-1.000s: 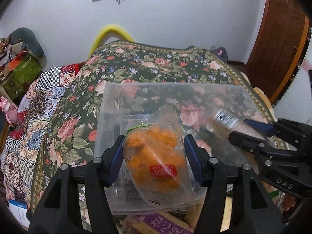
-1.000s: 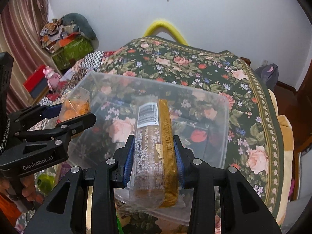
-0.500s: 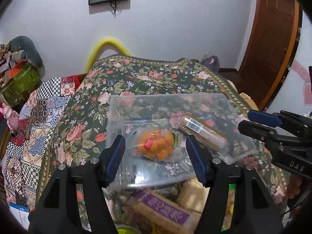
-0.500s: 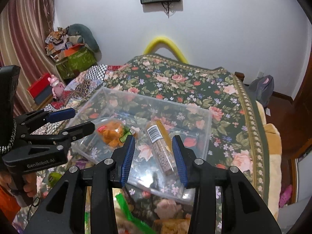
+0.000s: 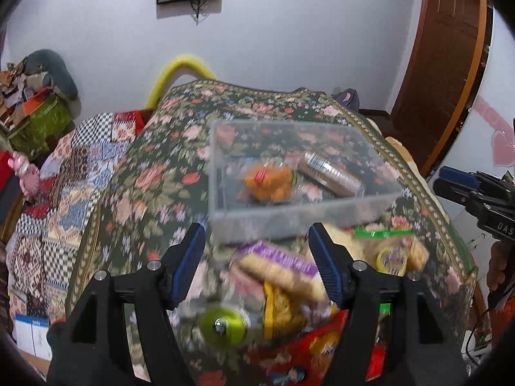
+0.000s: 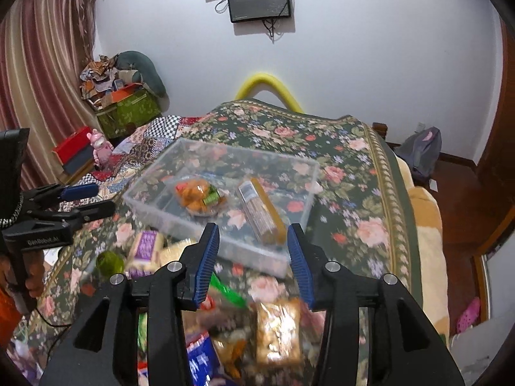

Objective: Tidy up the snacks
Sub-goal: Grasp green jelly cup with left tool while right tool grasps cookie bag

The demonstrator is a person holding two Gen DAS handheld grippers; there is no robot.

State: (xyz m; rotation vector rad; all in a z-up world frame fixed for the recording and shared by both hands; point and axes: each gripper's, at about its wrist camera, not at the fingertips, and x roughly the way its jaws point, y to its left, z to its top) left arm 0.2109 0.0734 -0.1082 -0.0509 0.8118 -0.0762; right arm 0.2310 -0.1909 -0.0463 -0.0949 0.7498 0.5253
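A clear plastic bin (image 5: 302,215) (image 6: 180,218) stands on the floral bedspread. In it lie an orange snack bag (image 5: 268,181) (image 6: 196,194) and a brown cracker sleeve (image 5: 331,175) (image 6: 262,214). My left gripper (image 5: 259,265) is open and empty, pulled back above a purple cracker pack (image 5: 280,265) (image 6: 145,247). My right gripper (image 6: 254,263) is open and empty, near the bin's front edge. Each gripper shows at the side of the other view (image 5: 463,186) (image 6: 80,199).
Loose snacks lie in front of the bin: a green round cup (image 5: 222,326) (image 6: 109,262), a yellow-green wrapped pack (image 5: 391,254), a red bag (image 5: 309,353), a golden bag (image 6: 278,331). The floral bedspread (image 6: 363,173) drops off at the right. Clutter lies at the left.
Both grippers let go of their snacks into the bin, then drew back and up. The orange bag and cracker sleeve now lie in the bin, and the loose snack pile has come into view.
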